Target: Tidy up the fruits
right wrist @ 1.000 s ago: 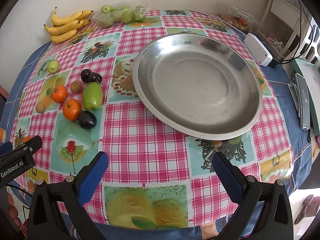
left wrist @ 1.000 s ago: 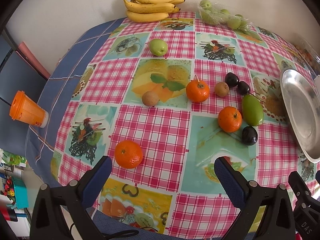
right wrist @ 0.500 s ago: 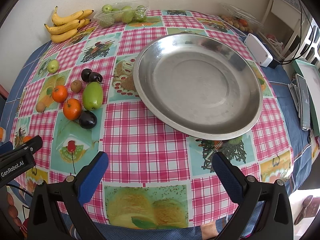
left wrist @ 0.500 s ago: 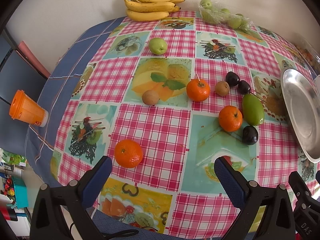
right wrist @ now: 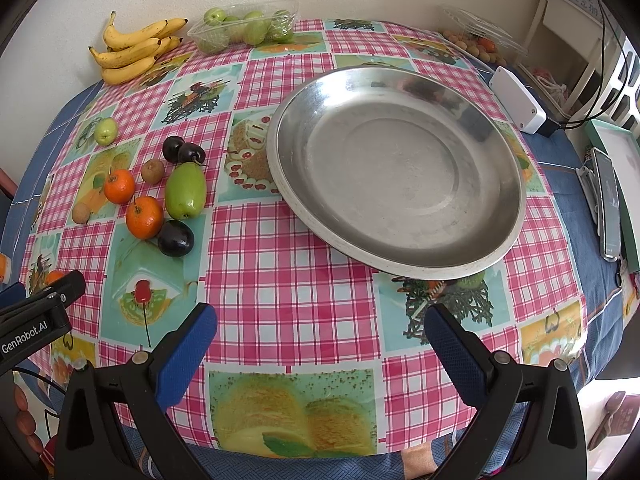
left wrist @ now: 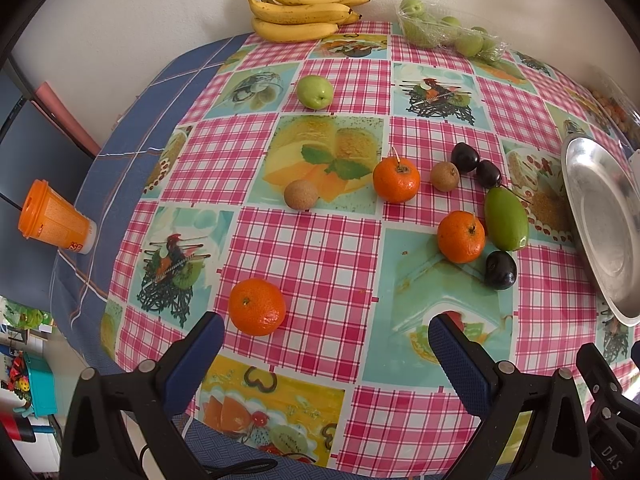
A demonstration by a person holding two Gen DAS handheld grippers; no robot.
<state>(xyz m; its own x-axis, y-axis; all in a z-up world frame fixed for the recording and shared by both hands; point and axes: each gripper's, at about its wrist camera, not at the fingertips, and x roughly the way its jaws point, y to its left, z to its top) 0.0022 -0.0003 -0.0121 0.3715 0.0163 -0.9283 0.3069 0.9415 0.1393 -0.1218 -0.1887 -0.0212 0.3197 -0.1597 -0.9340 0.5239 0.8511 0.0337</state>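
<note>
The nearest orange (left wrist: 257, 306), lying alone on the tablecloth (left wrist: 304, 256) just ahead of the left gripper (left wrist: 322, 346), looks light, firm and prone to roll, so its widest middle suits the wide-open empty jaws, while the right gripper (right wrist: 320, 340), equally spread, faces the empty steel plate (right wrist: 500, 240).

Three oranges (left wrist: 257, 306) are counted, with three dark plums (left wrist: 500, 269), two brown kiwis (left wrist: 301, 195), one green mango (left wrist: 506, 218), one loose green apple (left wrist: 315, 92) and one metal dish (right wrist: 396, 184). Four or perhaps five bananas (left wrist: 300, 14) are bunched; the bagged green fruits (left wrist: 452, 34) cannot be counted surely.
</note>
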